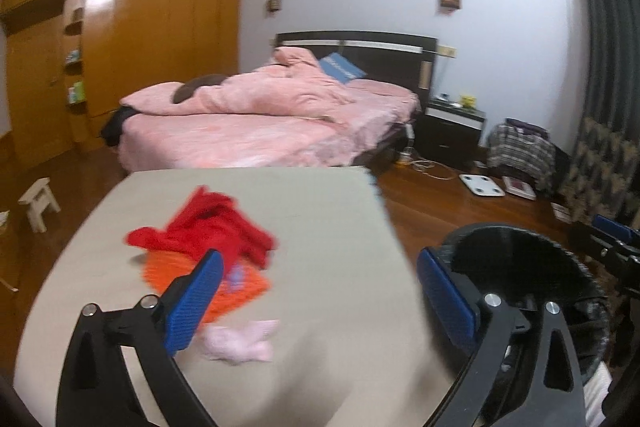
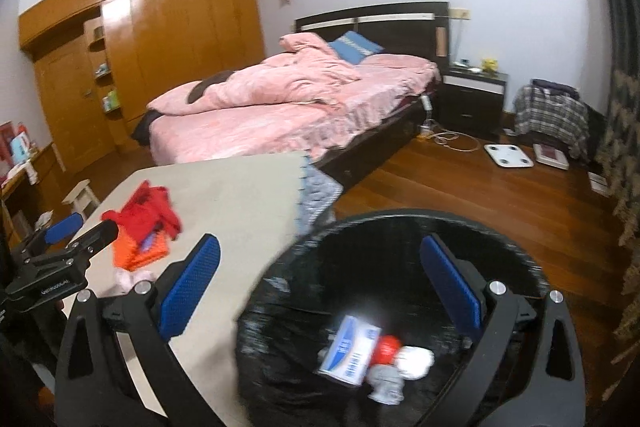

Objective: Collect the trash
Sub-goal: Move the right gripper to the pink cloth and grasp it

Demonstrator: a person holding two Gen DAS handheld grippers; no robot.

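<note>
- Writing: white lettering on the body of the left gripper, seen from the right wrist, is too blurred to read. A white-and-blue box in the bin bears blue print and what looks like a barcode, neither legible.
- The bin is round, lined in black, and stands on the wood floor just beside the table's right edge. Its mouth faces up.
- In the bin, four bits of trash lie close together: the box, tilted with its long axis running from lower left up to upper right; a red piece just beside it; a white crumpled wad; and a grey piece below.
- On the table lie three soft things: a red cloth heaped over an orange mat, and one pink scrap nearer the camera, apart from the mat. A small blue-pink item on the mat is too blurred to name.
- The left gripper hangs over the table with its two blue pads spread wide and nothing between them; the pink scrap lies below the left pad.
- The right gripper is over the bin's rim, jaws likewise fully apart and empty, with the trash below the gap.
</note>
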